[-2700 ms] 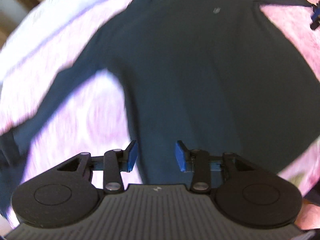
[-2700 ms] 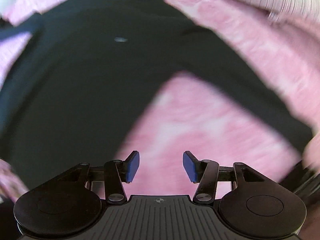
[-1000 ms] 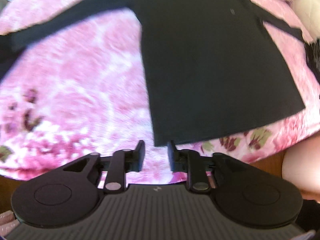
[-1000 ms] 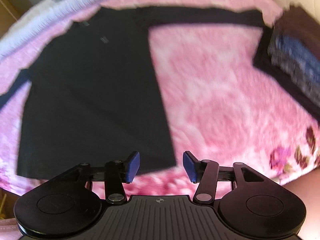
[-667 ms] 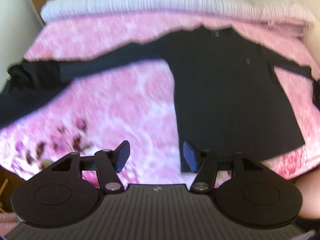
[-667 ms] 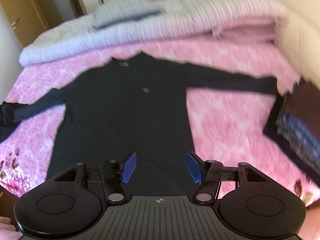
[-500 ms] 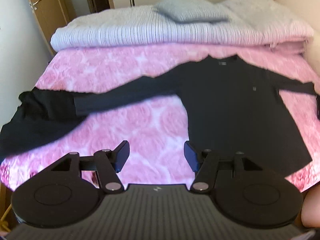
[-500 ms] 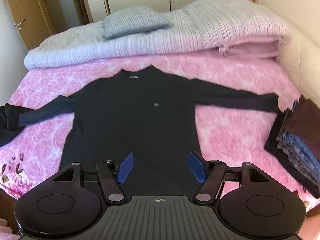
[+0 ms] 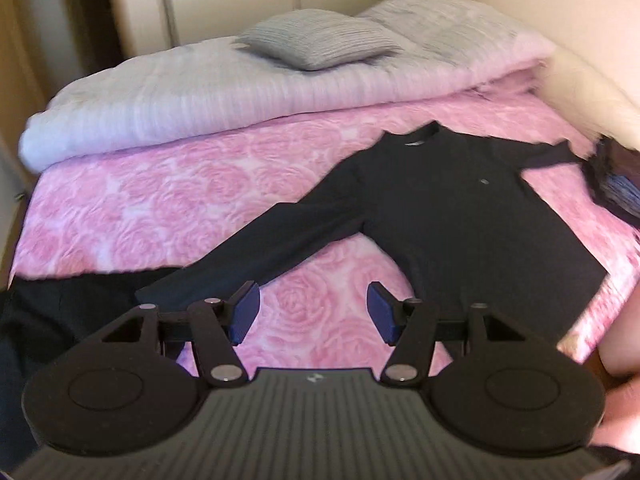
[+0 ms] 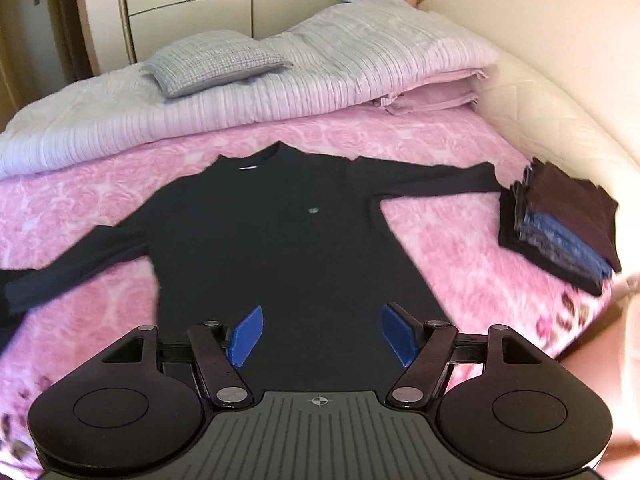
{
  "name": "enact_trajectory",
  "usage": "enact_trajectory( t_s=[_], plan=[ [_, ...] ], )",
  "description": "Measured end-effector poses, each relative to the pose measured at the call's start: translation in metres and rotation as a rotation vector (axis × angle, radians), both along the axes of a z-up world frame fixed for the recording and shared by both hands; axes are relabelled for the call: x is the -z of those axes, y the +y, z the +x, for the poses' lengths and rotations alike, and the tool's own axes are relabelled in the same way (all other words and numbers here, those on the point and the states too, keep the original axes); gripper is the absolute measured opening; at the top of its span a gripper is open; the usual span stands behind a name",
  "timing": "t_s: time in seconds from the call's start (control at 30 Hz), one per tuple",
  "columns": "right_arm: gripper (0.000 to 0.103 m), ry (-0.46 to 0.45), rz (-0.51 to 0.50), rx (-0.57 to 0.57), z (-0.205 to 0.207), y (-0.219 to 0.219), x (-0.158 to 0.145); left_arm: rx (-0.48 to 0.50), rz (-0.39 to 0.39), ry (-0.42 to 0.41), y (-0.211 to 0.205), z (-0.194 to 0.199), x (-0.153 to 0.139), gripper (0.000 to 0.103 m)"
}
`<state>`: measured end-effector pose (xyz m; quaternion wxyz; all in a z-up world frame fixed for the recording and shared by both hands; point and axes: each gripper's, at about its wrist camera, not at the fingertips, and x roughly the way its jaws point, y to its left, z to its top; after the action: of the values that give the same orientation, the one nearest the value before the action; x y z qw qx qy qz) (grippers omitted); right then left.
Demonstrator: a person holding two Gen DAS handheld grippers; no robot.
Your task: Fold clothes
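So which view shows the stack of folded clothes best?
The right wrist view: the stack of folded clothes sits whole and fairly sharp on the pink bedspread, its dark and blue layers distinct. The left wrist view catches only a blurred sliver at its right edge.

Each black plastic gripper [image 9: 312, 312] [image 10: 322, 334] has two round discs and a ribbed grey centre plate. Blue pads [image 10: 245, 336] line the fingers. Silver screws [image 9: 224, 371] pin the linkage arms.
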<state>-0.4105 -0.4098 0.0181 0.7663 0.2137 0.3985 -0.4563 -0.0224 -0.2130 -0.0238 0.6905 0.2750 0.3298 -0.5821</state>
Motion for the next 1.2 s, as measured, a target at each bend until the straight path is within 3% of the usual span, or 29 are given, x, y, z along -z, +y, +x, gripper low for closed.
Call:
enact_trajectory(
  t_s=[0.1,0.37,0.77,1.2],
  plan=[
    [0.072,0.036,0.008,0.063,0.019,0.032,-0.005,0.098,0.008,-0.020,0.004,0.010,-0.002,0.055],
    [0.072,0.087,0.002,0.144,0.047,0.078,-0.014,0.100,0.059,0.021,0.006,0.035,0.001,0.055],
    [0.073,0.108,0.019,0.136,0.054,0.099,-0.003,0.098,0.133,-0.026,0.004,0.053,0.008,0.055],
    [0.073,0.094,0.081,0.154,0.049,0.094,0.018,0.098,0.156,-0.051,-0.006,0.040,0.009,0.058]
  ],
)
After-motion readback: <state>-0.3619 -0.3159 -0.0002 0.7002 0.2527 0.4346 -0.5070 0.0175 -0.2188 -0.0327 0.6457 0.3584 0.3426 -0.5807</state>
